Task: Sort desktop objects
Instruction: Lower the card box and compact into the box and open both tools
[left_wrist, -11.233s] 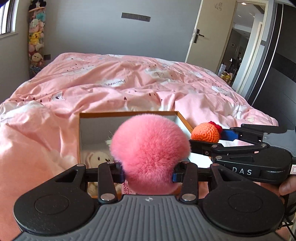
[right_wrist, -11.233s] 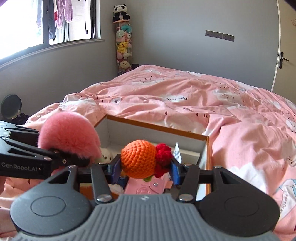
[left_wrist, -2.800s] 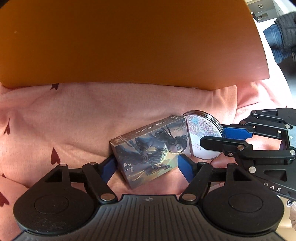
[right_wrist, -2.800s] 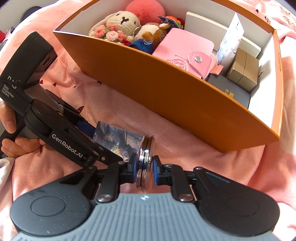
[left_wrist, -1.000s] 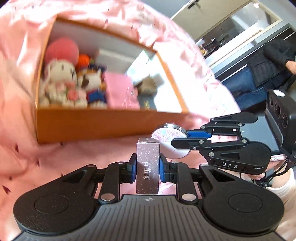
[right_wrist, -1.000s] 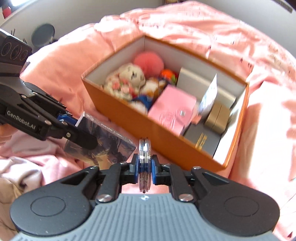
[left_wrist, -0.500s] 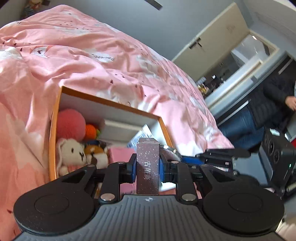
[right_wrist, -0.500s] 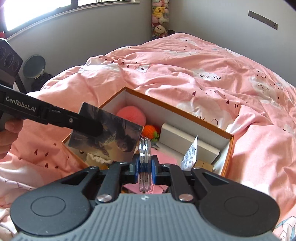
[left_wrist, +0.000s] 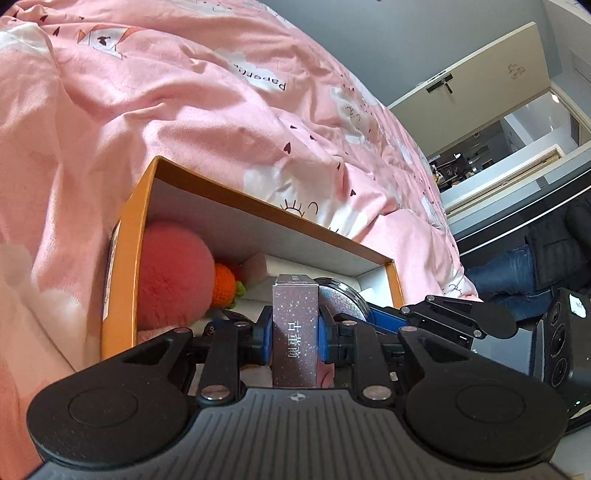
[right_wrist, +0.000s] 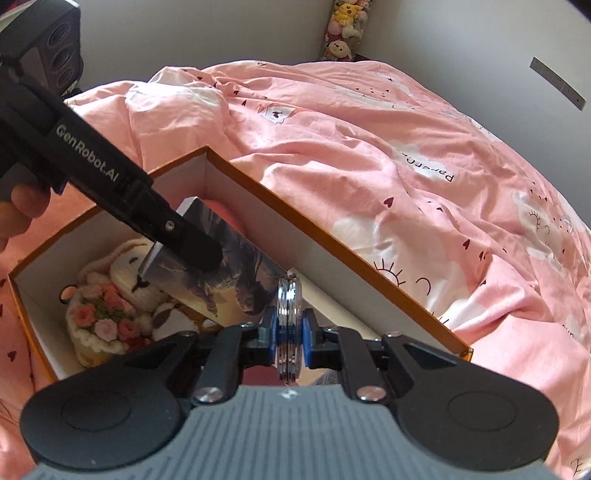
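Above the orange box (right_wrist: 343, 254) on a pink bed, the left tool (left_wrist: 295, 341) clamps a card box (left_wrist: 294, 332), the right tool (right_wrist: 290, 341) a round compact (right_wrist: 290, 314); toys already inside, both drops remain.

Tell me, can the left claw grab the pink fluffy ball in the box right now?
Probably not. The left claw is already shut on a card box, so it has no room for the ball. The ball sits in the orange box's corner with nothing on top, but the claw would need emptying first.
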